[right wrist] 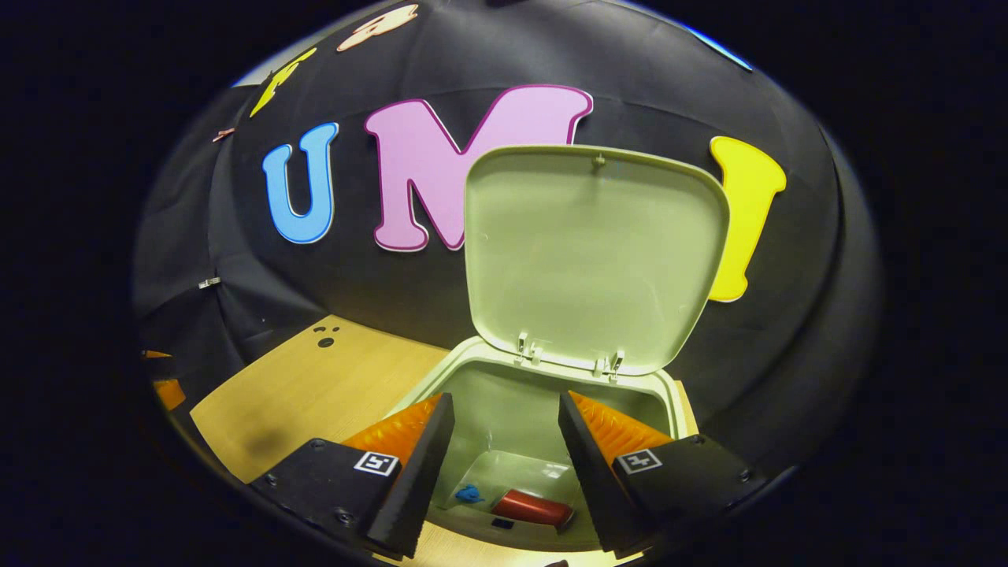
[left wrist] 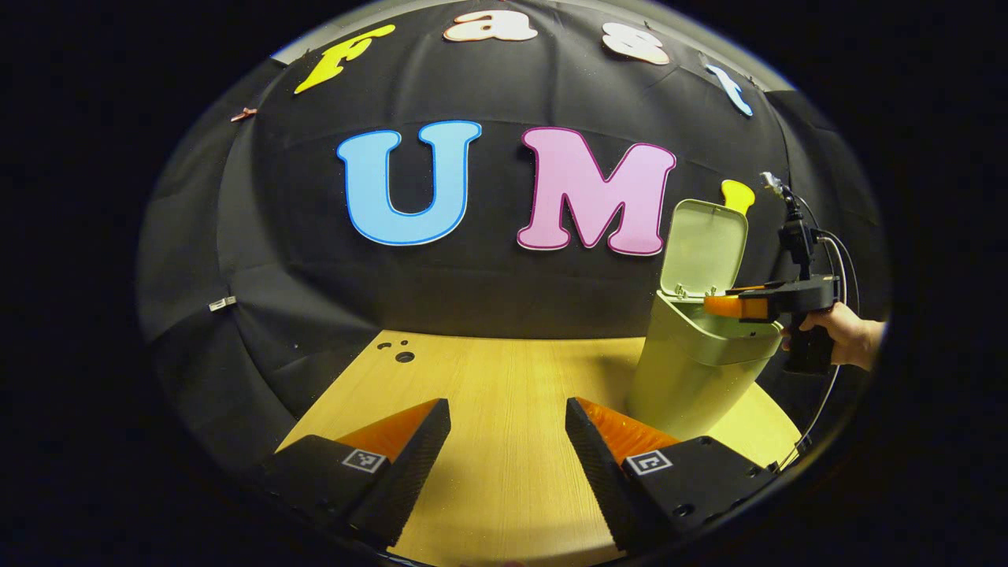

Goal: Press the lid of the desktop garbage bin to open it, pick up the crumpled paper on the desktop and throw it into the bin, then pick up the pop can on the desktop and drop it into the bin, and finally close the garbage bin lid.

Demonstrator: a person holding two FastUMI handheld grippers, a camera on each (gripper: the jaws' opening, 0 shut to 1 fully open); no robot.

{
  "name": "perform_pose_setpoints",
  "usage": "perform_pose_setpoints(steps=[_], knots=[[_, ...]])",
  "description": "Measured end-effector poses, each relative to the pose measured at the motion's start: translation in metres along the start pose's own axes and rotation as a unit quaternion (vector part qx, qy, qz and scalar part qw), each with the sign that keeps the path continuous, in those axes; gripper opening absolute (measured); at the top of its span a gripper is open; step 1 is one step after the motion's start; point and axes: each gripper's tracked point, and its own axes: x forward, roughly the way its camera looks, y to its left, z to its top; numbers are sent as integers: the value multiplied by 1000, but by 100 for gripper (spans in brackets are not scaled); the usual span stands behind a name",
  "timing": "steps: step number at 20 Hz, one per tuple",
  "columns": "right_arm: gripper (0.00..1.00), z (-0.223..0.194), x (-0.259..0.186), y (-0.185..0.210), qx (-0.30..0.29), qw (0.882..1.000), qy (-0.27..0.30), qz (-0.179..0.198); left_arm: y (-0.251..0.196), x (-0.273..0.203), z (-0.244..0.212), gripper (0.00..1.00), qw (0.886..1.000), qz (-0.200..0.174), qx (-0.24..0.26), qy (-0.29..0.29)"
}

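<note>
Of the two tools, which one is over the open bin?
The right tool, held by the hand, is at the bin's open mouth, can below. The left tool is over bare table.

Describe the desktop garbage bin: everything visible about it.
The garbage bin is pale green, plastic-looking, with a rounded body tapering downward, standing upright on the wooden table. Its hinged lid stands open, upright at the back. Inside lie a red can and a small blue scrap. The right tool hovers open over the opening.
</note>
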Motion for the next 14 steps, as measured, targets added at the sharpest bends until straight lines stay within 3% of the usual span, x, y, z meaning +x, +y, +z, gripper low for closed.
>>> perform_pose_setpoints(steps=[6, 10, 14], knots=[[86, 75, -30, -13, -24, 996, -86, -22, -4, -4, 1, 95, 1000, -3, -2, -3], [88, 134, -42, -21, 4, 988, -152, -34, -9, -7, 2, 95, 1000, -7, 0, -7], [88, 167, -38, -41, 11, 981, -181, -63, -12, -11, 2, 95, 1000, -8, -1, -9]])
